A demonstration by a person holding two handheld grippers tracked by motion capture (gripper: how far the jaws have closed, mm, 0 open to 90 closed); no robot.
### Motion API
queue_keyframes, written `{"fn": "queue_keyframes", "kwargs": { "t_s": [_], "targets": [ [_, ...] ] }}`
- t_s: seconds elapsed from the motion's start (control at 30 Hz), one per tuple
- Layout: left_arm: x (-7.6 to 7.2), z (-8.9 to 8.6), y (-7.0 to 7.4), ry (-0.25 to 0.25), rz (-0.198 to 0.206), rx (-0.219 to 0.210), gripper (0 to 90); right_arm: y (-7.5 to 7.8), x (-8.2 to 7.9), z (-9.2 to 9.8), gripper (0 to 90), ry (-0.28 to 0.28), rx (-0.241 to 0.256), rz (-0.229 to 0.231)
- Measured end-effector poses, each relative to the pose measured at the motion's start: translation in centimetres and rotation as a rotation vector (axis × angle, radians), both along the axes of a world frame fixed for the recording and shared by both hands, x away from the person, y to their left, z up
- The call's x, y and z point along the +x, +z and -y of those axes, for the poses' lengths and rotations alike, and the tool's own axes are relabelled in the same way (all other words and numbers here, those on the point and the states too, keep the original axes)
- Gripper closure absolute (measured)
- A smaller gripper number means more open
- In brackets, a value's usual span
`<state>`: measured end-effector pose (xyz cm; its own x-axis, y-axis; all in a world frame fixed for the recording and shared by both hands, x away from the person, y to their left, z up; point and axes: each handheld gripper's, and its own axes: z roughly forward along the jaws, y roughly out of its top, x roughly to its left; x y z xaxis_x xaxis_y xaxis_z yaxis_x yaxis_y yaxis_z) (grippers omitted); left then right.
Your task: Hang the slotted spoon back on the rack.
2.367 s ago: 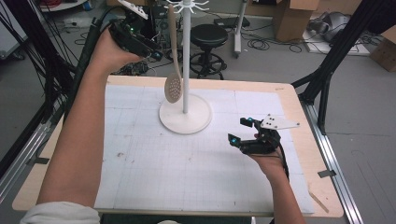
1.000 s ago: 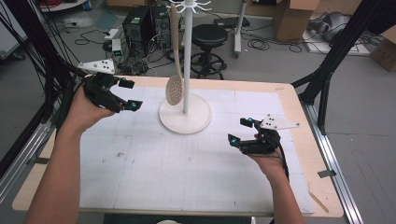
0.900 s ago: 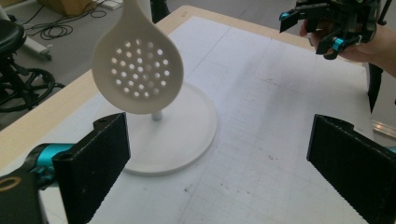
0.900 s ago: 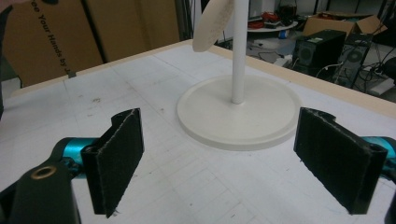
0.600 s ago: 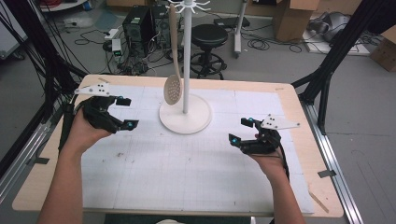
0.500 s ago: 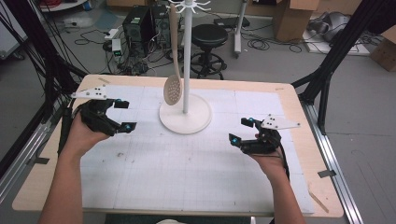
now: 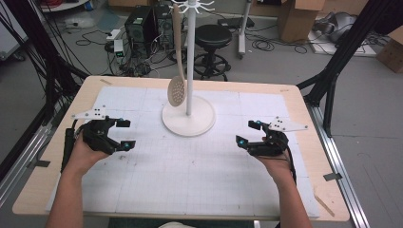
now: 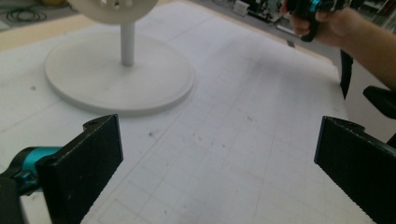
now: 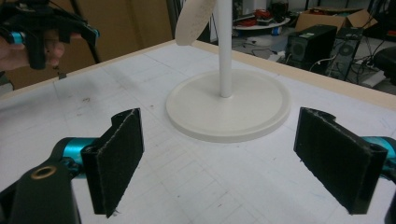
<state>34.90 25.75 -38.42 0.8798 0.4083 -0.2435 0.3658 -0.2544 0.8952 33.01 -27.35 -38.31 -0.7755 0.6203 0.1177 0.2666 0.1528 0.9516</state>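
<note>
Jaws of the left hand-held gripper (image 7: pixel 124 133) stand wide apart with nothing between them, low over the left part of the surface (image 7: pixel 199 185); the right hand-held gripper (image 7: pixel 247 134) mirrors it on the right, equally spread and empty. Between the two, toward the far edge, stands a white stand (image 7: pixel 188 116) with a round base and a thin upright pole. A pale slotted spoon (image 7: pixel 176 90) hangs from a hook near the top of that pole, its long handle running almost straight up and down and its perforated bowl lowest, dangling just above the left rim of the base. From the left hand-held gripper the bowl lies ahead and to the right, and higher than the jaws; from the right one it lies ahead and to the left, beyond the pole. Because the spoon hangs on the left side of the pole, the left hand looks the nearer and has the clearer path, while the right would have to reach around or past the pole. Any grasp would probably close across the vertical handle.
</note>
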Motion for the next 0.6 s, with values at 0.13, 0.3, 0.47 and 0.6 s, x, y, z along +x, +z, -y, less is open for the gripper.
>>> {"fn": "queue_keyframes", "kwargs": {
  "t_s": [0.13, 0.3, 0.47, 0.6],
  "targets": [
    [-0.1, -0.1, -0.4, -0.001, 0.0, -0.005, 1.6, -0.1, 0.1, 0.0, 14.7, -0.001, -0.008, 0.0],
    [-0.2, -0.2, -0.8, 0.011, -0.008, 0.004, 1.6, -0.3, 0.1, -0.2, 14.7, 0.003, -0.021, -0.003],
    [-0.1, -0.3, -0.9, 0.019, -0.013, 0.003, 1.6, -0.3, 0.1, -0.2, 14.7, 0.003, -0.019, -0.007],
    [-0.1, -0.4, -1.2, 0.025, -0.017, 0.013, 1.6, -0.3, 0.1, -0.3, 14.7, 0.009, -0.022, -0.008]
  ]
}}
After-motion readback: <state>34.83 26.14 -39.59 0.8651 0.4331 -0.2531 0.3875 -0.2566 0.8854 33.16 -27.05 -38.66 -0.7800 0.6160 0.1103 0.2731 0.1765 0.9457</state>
